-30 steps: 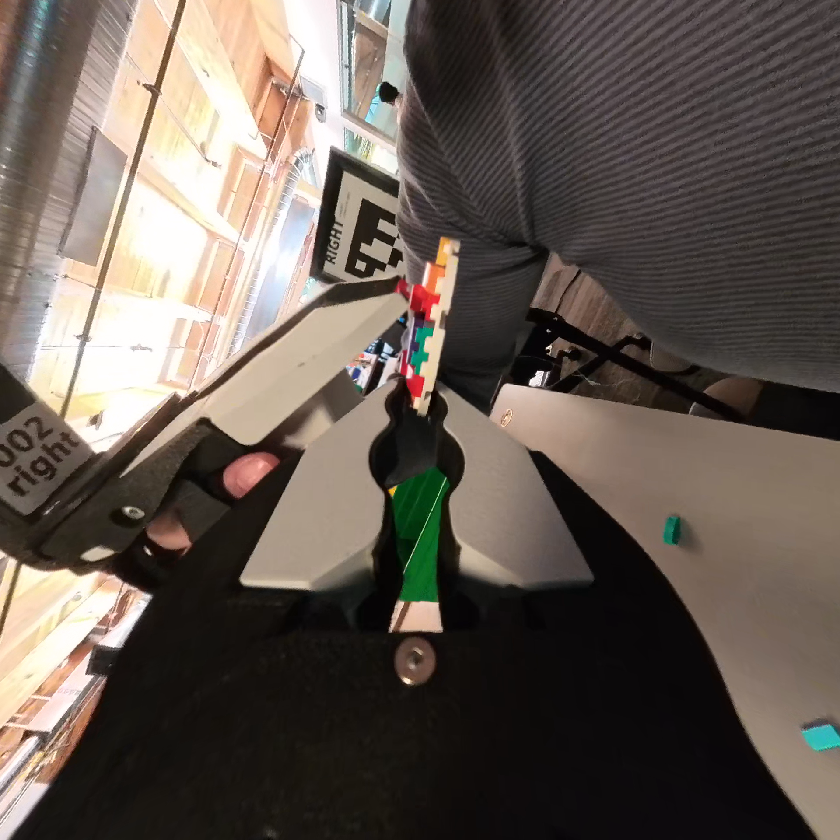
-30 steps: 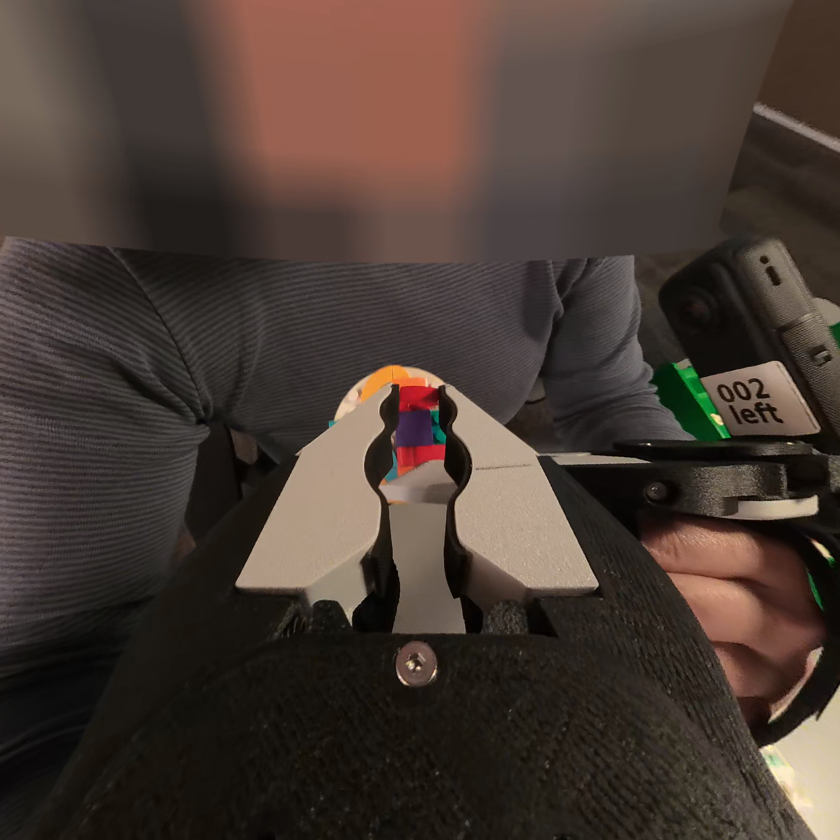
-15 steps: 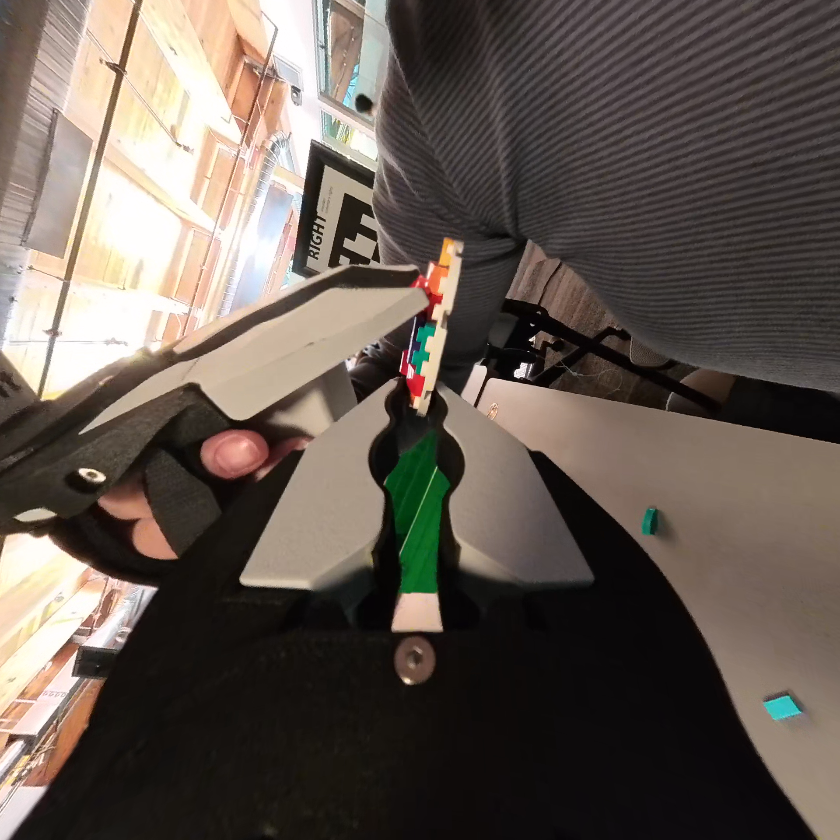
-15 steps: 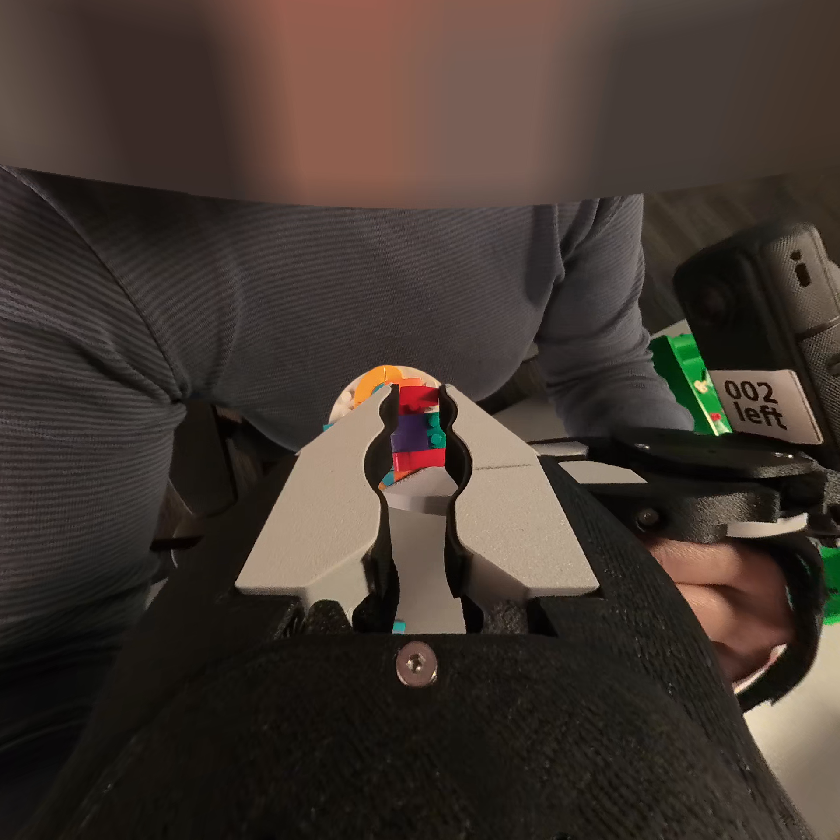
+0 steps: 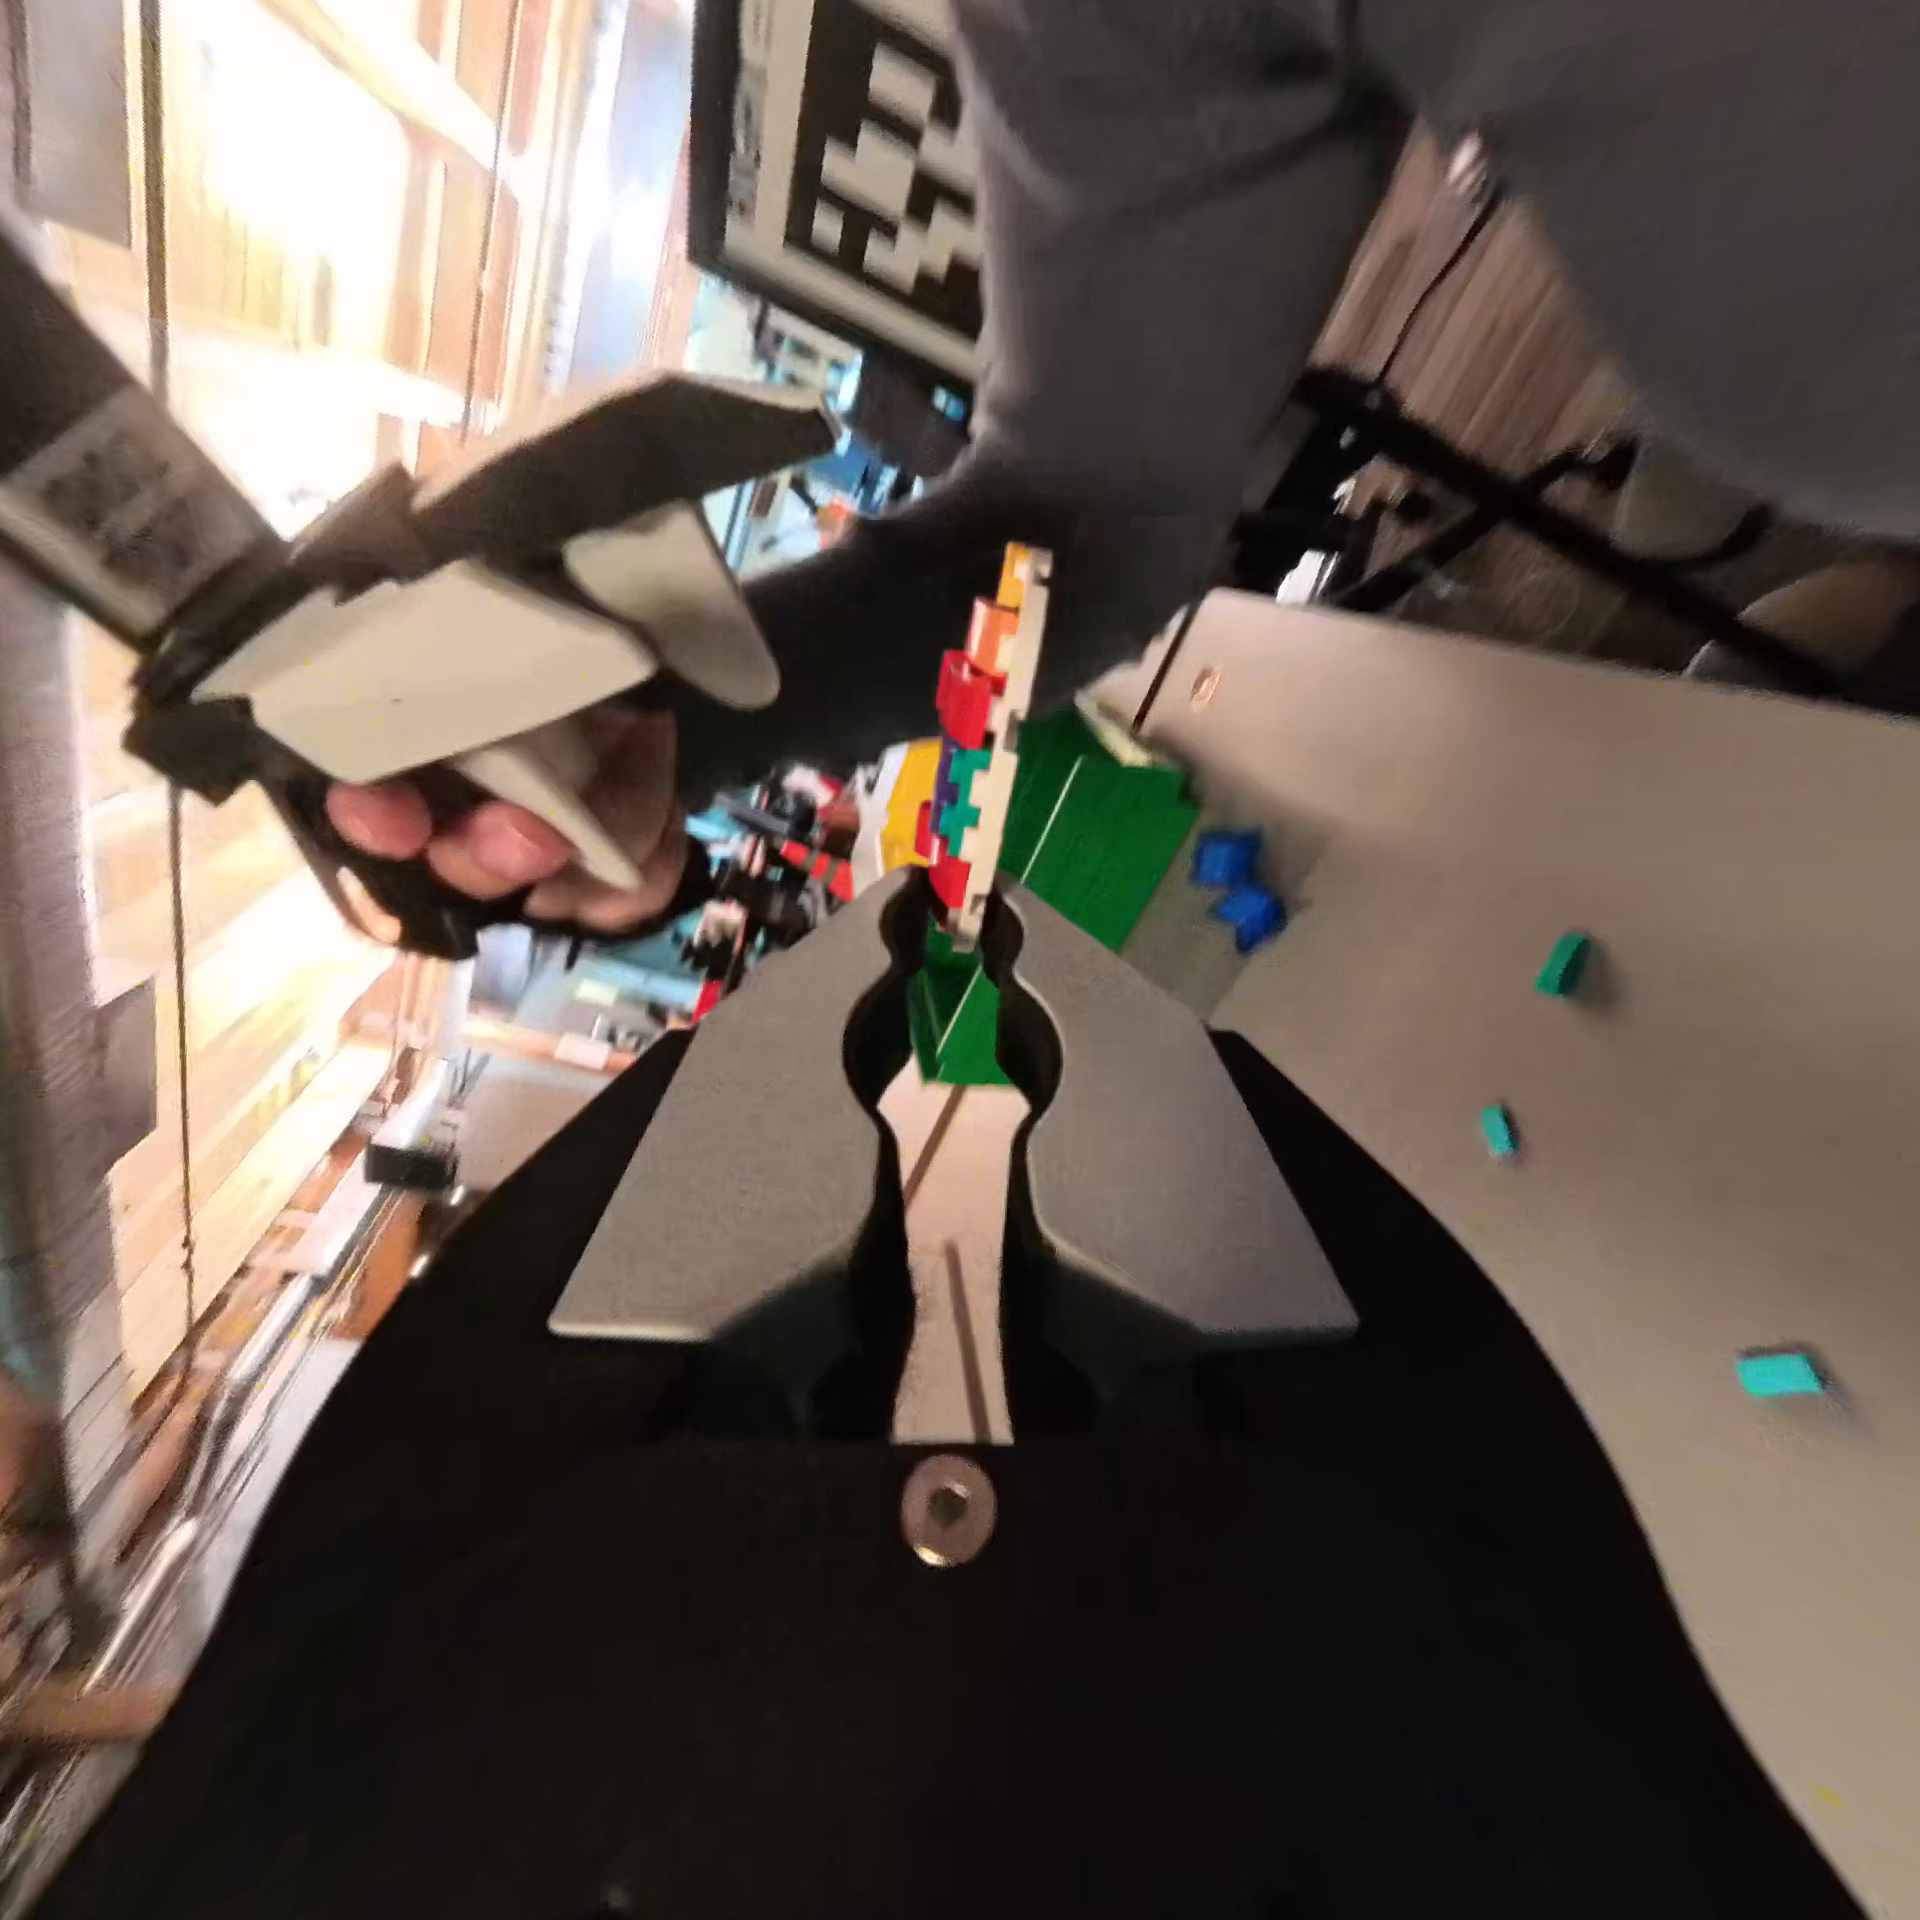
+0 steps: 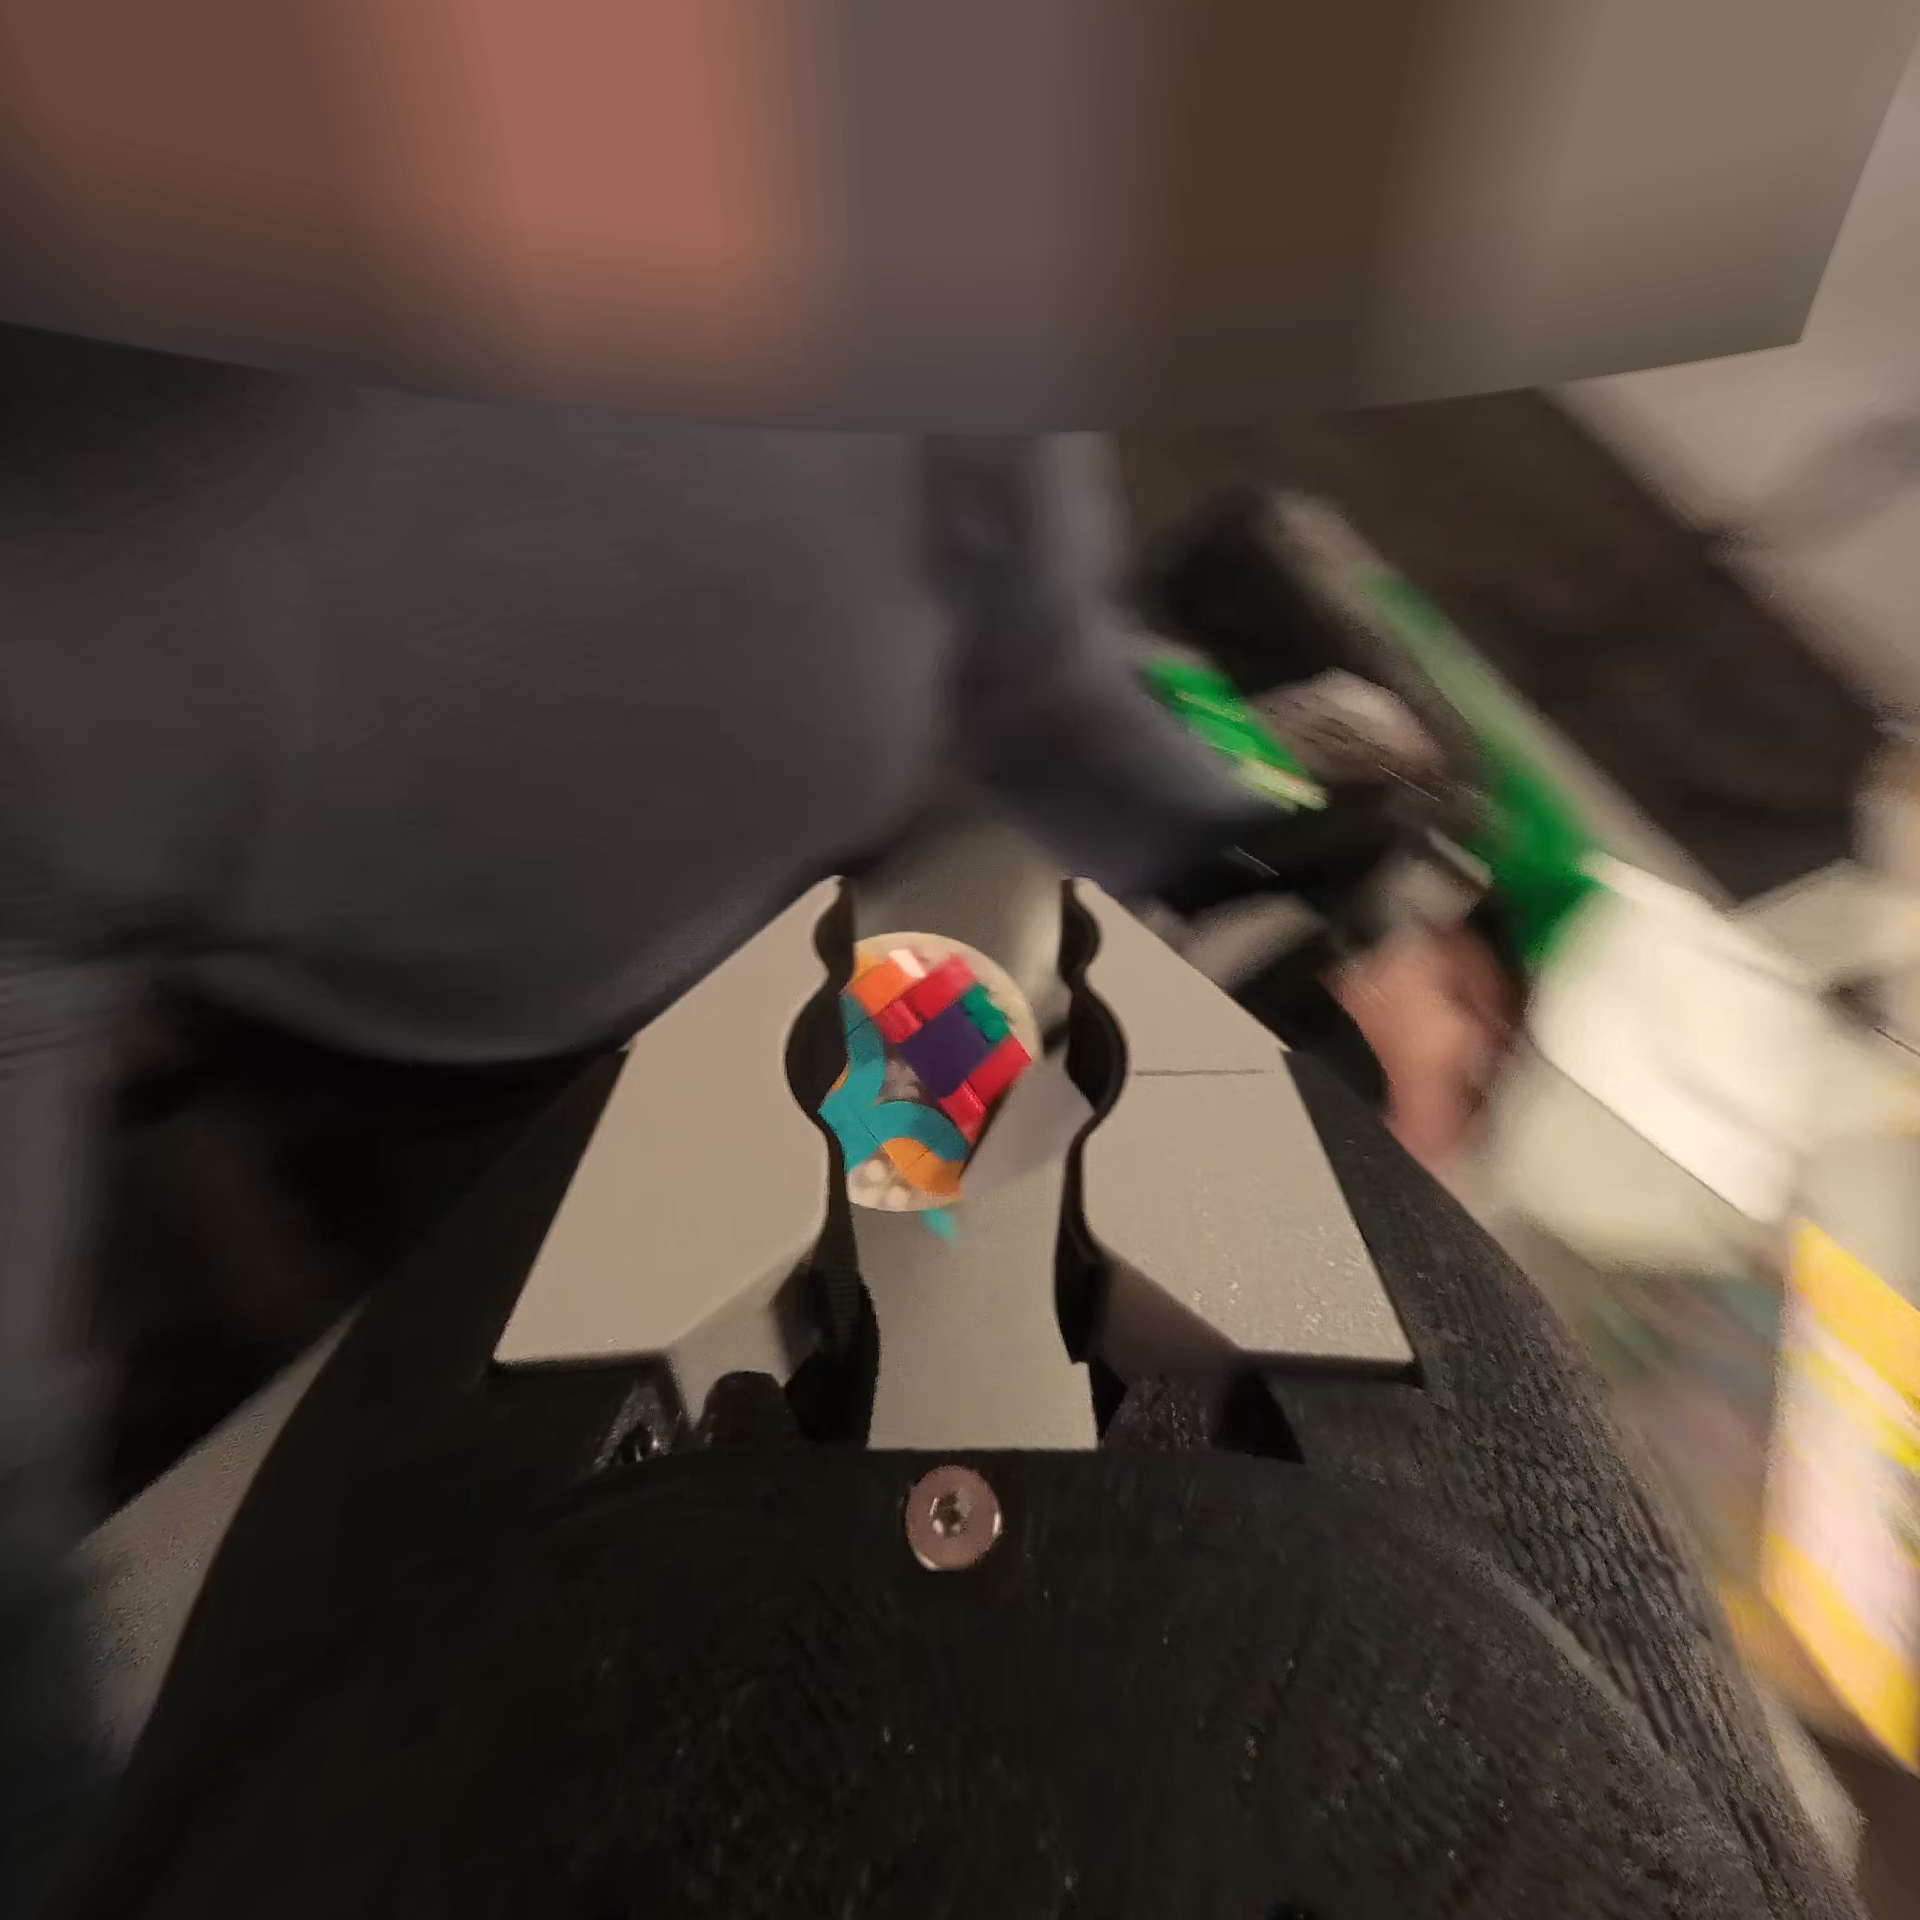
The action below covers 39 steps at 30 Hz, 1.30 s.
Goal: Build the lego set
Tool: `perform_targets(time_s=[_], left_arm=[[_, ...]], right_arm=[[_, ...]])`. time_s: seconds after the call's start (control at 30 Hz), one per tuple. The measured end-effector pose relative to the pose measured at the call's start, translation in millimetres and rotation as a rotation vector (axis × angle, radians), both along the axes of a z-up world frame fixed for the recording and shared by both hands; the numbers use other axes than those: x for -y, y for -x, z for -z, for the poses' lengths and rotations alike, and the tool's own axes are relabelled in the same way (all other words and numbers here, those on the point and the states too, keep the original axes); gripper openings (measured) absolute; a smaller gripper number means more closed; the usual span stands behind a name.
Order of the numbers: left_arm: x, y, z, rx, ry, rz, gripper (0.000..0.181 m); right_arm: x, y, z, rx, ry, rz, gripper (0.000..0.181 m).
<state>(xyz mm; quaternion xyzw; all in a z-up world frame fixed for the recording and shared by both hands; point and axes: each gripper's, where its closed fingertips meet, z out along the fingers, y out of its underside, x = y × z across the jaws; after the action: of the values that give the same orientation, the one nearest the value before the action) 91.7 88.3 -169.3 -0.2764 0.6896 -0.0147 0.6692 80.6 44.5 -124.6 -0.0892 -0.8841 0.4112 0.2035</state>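
Lego disc (image 5: 985, 771) stands on edge, its lower rim pinched in the left tongs (image 5: 958, 914) above the tabletop (image 5: 1558, 831). Right tongs (image 6: 951, 925) gape wide and empty, well clear of it. Teal bricks (image 5: 1562, 962) lie scattered near the tabletop's edge.

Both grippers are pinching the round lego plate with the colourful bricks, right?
No, only the left gripper pinches the plate. The right gripper is open and apart from it, off to one side, as the left wrist view shows.
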Motion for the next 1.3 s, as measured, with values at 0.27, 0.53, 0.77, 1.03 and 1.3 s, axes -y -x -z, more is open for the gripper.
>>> perform_targets(time_s=[0.27,0.53,0.77,1.03,1.3], left_arm=[[-64,43,45,-0.025,-0.052,-0.381,0.008],[-82,44,66,-0.04,0.006,-0.417,0.008],[-87,38,75,-0.065,0.027,-0.407,0.008],[-86,37,79,-0.082,0.022,-0.412,0.008],[-90,32,87,-0.134,0.017,-0.44,0.008]], right_arm=[[-77,20,55,-0.545,-0.38,0.626,0.06],[-94,28,100,-0.793,-0.788,0.74,0.035],[-99,29,106,-0.77,-0.781,0.74,0.022],[-98,28,109,-0.733,-0.766,0.732,0.008],[-101,23,115,-0.658,-0.772,0.721,0.006]])
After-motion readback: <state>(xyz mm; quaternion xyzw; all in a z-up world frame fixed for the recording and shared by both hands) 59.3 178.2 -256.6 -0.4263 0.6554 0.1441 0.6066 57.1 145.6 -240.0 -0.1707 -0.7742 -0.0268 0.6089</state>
